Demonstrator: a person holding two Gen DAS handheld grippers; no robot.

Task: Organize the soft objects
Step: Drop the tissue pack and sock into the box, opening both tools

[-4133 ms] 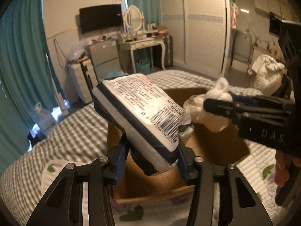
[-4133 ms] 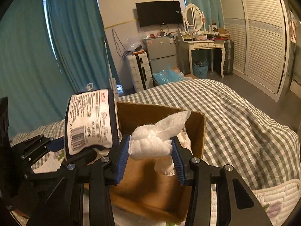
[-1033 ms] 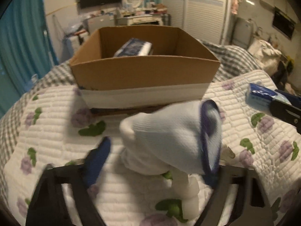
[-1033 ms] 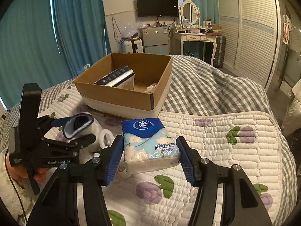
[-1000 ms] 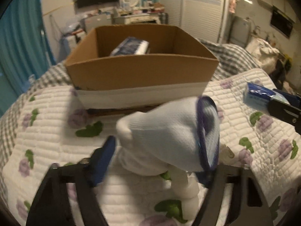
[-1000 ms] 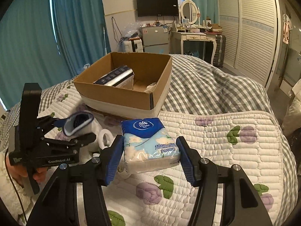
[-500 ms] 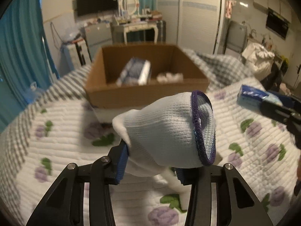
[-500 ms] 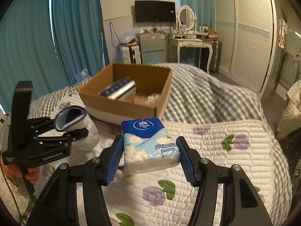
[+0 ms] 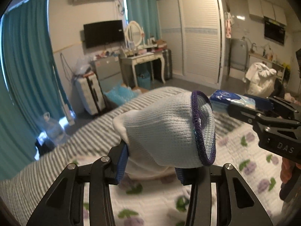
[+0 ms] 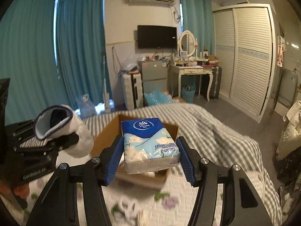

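My left gripper (image 9: 151, 166) is shut on a white sock with a purple cuff (image 9: 165, 131) and holds it high above the bed. The sock also shows at the left of the right wrist view (image 10: 62, 130). My right gripper (image 10: 149, 160) is shut on a blue Vinda tissue pack (image 10: 148, 141), held above the open cardboard box (image 10: 105, 141) on the bed. The pack and right gripper show at the right of the left wrist view (image 9: 231, 99). The sock hides the box in the left wrist view.
The bed has a checked cover (image 10: 216, 131) and a white quilted mat with flower prints (image 9: 250, 169). Something small and white lies on the mat in front of the box (image 10: 129, 207). A suitcase (image 10: 131, 90), a dressing table (image 10: 191, 71) and wardrobes (image 10: 248, 56) stand beyond the bed.
Both grippers have risen and tilted up, so the room fills the views. The sock and the tissue pack stay held. The box now sits just below the tissue pack.
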